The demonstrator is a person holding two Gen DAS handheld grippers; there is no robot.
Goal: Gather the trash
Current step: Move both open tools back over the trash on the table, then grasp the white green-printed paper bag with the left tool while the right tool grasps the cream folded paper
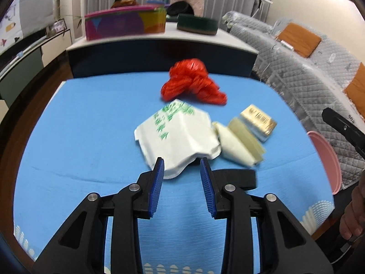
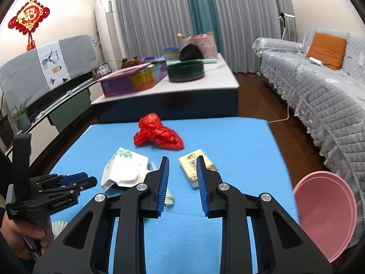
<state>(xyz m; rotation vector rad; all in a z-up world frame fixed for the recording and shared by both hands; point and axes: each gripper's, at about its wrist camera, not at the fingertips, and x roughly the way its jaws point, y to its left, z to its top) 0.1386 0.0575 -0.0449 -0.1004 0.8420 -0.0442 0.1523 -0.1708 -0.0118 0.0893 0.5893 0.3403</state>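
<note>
While both tools hang unloaded above the blue bench, the risks run like this, left to right:

Left tool: released, jaws spread, nothing between them. Its tips sit at the near edge of the white printed wrapper, at 12 o'clock from the tool. A shallow bite here would likely catch only a flap, and the limp sheet could slide out on the lift.

White printed wrapper: lies crumpled mid-bench, touching the pale folded packet at its 3 o'clock. Dragging one may well pull the other along or push it toward the edge.

Red plastic bag: bunched at 12 o'clock, beyond the wrapper, apart from both tools. Light and springy by the look of it; a glancing touch could send it off the far edge.

Gold-printed packet: flat on the bench, right under the right tool's tips. Flat things are hard to pinch; the fingers might skid over it.

Right tool: released, jaws wide, empty. It works close to the left one, so a collision is possible.

Pink bin: at 4 o'clock, off the bench edge, rim partly out of view. A loose drop could miss it.
</note>
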